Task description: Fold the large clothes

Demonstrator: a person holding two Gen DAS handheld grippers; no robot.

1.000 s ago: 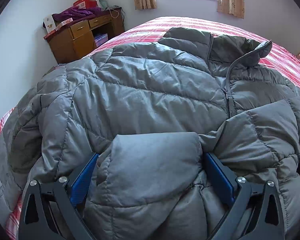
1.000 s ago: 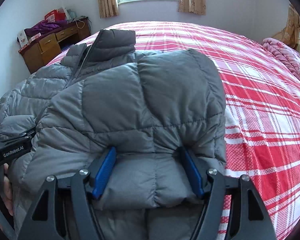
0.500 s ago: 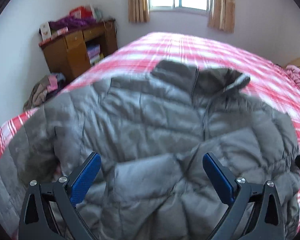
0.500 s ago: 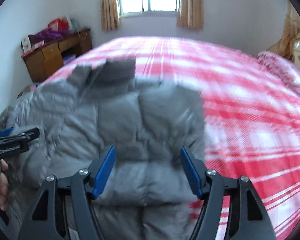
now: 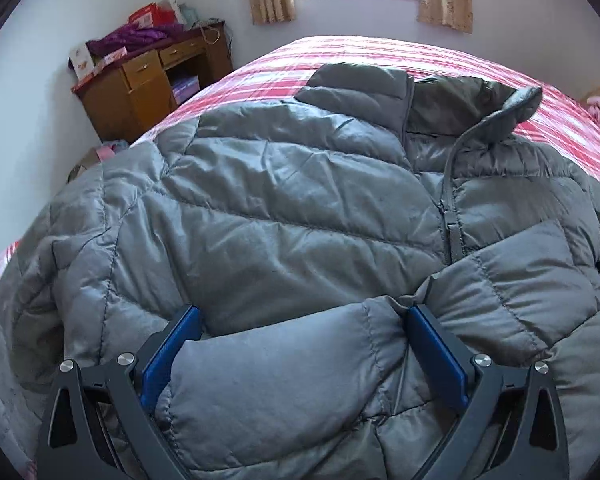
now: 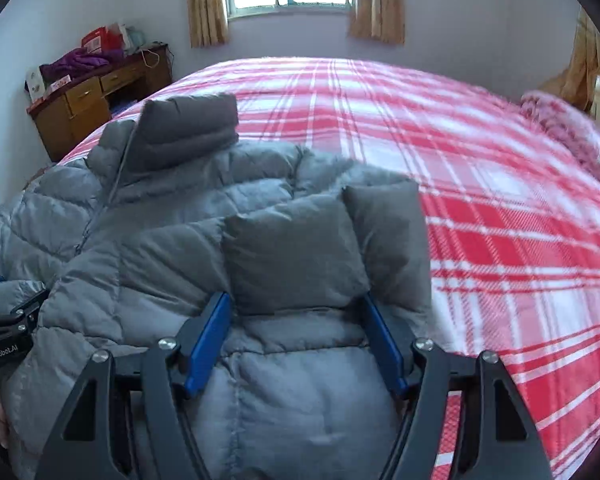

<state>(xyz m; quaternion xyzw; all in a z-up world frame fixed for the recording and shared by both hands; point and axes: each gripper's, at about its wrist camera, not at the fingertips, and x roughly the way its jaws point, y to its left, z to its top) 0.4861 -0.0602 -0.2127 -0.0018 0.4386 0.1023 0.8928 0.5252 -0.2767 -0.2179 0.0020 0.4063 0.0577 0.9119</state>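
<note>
Wide bed [image 6: 480,208], covered edge to edge by a red-and-white plaid blanket [image 6: 380,120], soft woven look. It runs up toward the wall under the window.

Large grey quilted puffer jacket [image 5: 284,208] lies directly on the blanket, front up, stand-up collar [image 6: 188,128] toward the window end, zip partly open. It takes the near left part of the bed; the plaid to its right is bare.

A pink ruffled fabric bundle [image 6: 572,132] rests at the far right edge of the bed, well apart from the jacket.
</note>
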